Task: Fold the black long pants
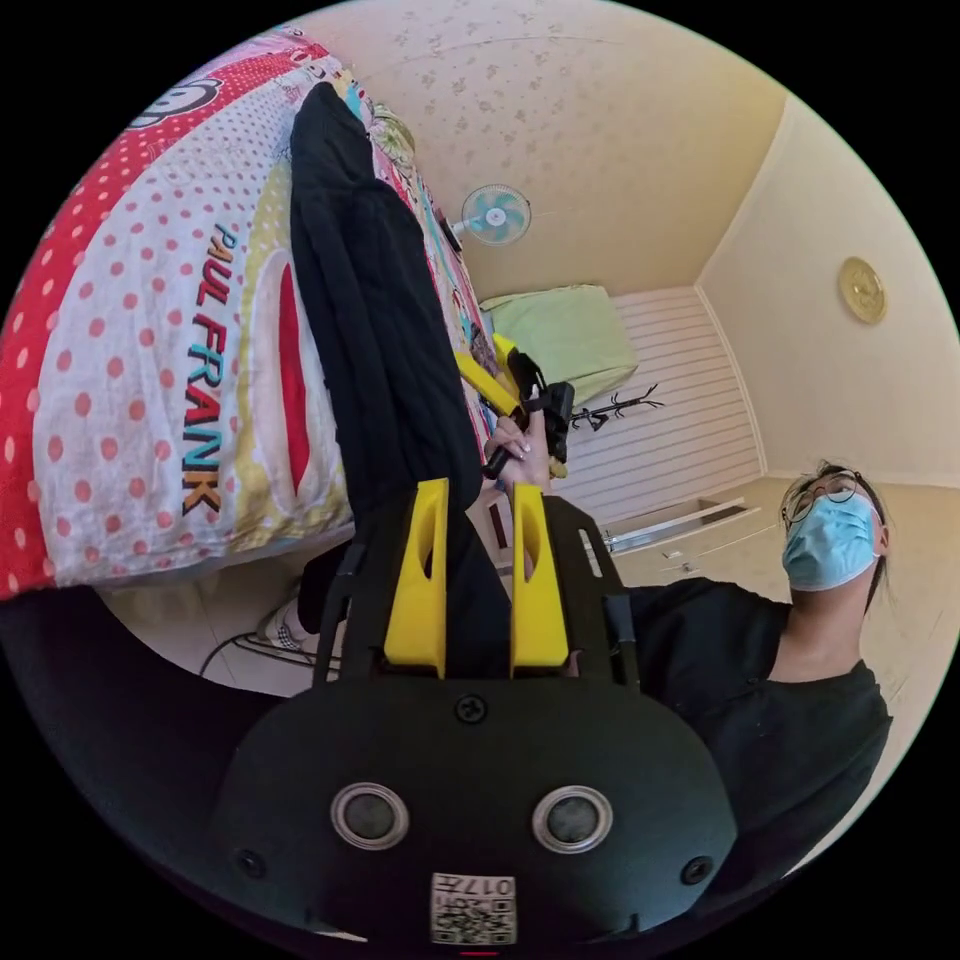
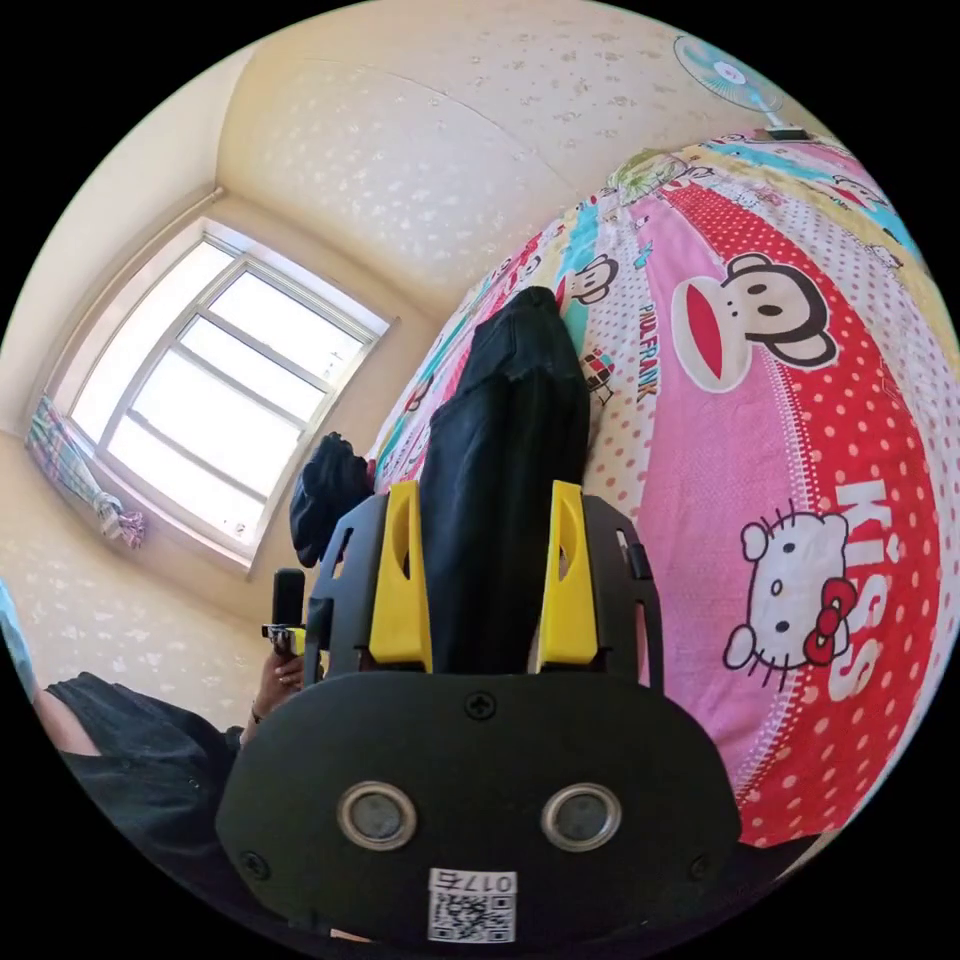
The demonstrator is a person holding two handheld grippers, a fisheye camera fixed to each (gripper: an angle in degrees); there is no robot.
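The black long pants [image 1: 360,300] lie in a long folded strip on the cartoon-printed bedspread [image 1: 150,350]. My left gripper [image 1: 480,490] is shut on the near end of the strip, with dark cloth filling the gap between its yellow jaws. Further along the pants' edge, a hand holds my right gripper [image 1: 482,358]. In the right gripper view, the pants [image 2: 520,400] run away over the bedspread [image 2: 800,450]. My right gripper [image 2: 484,490] is shut on a thick fold of them.
A person in a black top [image 1: 780,700] stands beside the bed. A wall fan [image 1: 495,213] hangs behind it, with a green cover [image 1: 565,335] and a coat rack [image 1: 615,408] nearby. A window [image 2: 210,380] and a dark bundle [image 2: 325,490] are at the bed's far side.
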